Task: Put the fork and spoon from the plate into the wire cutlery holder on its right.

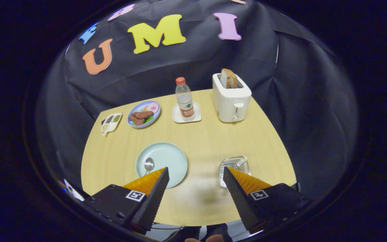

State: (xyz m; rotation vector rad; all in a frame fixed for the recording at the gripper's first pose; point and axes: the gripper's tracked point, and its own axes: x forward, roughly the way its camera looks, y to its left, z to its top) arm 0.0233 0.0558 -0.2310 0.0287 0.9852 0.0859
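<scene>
Over a pale wooden bench [197, 141] hangs the hand-held gripper [196, 172], its fingers spread wide apart and grasping nothing, with bare bench between them.

Writing: the bottle's red label carries print too small to read. Each finger base bears a square black-and-white marker.

Containers: a pale green plate [166, 158] lies just ahead of the left finger, whose tip covers its near edge. A spoon [148, 165] lies on the plate, bowl away from the gripper, its handle running under the left fingertip. A fork cannot be made out on the plate. The wire holder [235, 164] stands just ahead of the right finger, which hides its near part; whether anything is in it cannot be told.

Well beyond the fingers, along the far side of the bench from left to right: a small white tray [111, 122] with dark and green fillings in its compartments; a blue plate [144, 113] holding brown meat slices, greens and a pink slice; a clear bottle [184, 99] with a red cap standing on a white square coaster [186, 114]; a white toaster [231, 99] with two bread slices upright in its slots.

Behind the gripper's base, fingertips of the person show faintly, cut off.
</scene>
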